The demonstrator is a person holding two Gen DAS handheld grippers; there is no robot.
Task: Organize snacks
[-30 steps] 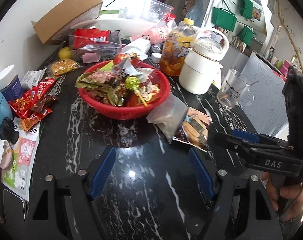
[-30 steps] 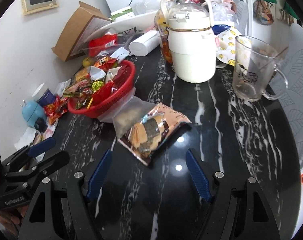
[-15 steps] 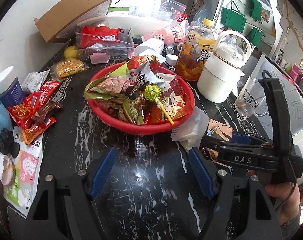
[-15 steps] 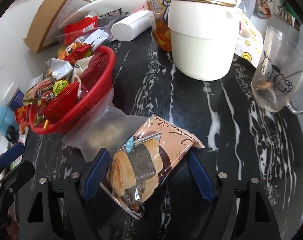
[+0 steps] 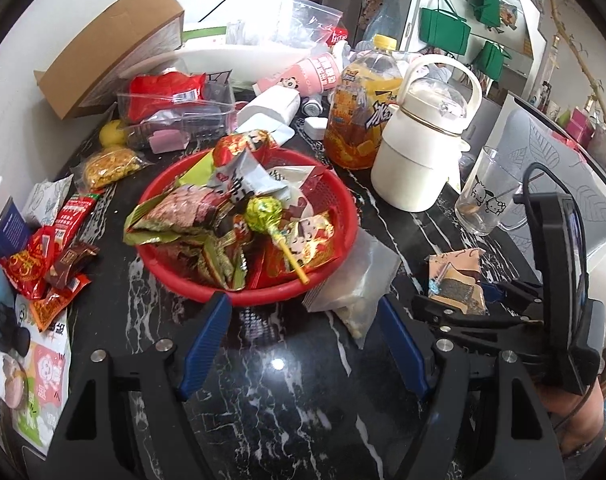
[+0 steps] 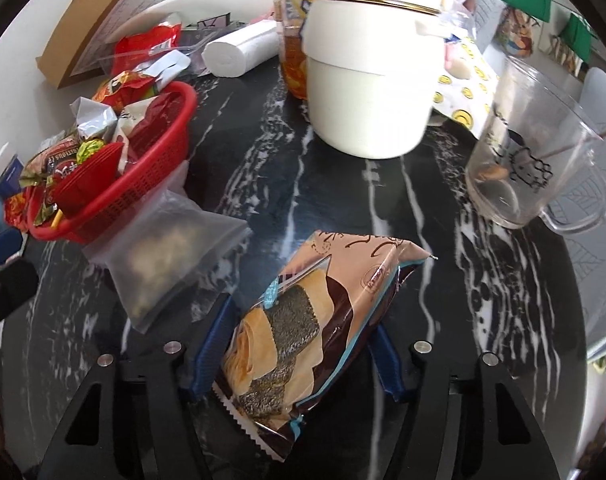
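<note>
A red basket [image 5: 343, 208] full of wrapped snacks stands mid-table; it also shows in the right wrist view [image 6: 159, 152]. A brown seaweed-roll snack packet [image 6: 315, 320] lies between the blue pads of my right gripper [image 6: 299, 340], which close in on its sides. The packet [image 5: 459, 280] and right gripper [image 5: 467, 312] show at right in the left wrist view. A clear bag of snacks [image 6: 171, 248] [image 5: 359, 280] leans on the basket. My left gripper [image 5: 303, 344] is open and empty just before the basket.
Loose red snack packets [image 5: 51, 248] lie at left. A white kettle [image 5: 423, 152], juice bottle [image 5: 359, 112], glass mug [image 6: 535, 160], paper roll [image 6: 243, 48], cardboard box [image 5: 111, 44] and plastic containers [image 5: 175, 112] crowd the back of the black marble table [image 5: 283, 400].
My right gripper has moved forward over the seaweed-roll packet and narrowed around it. My left gripper has moved closer to the red basket.
</note>
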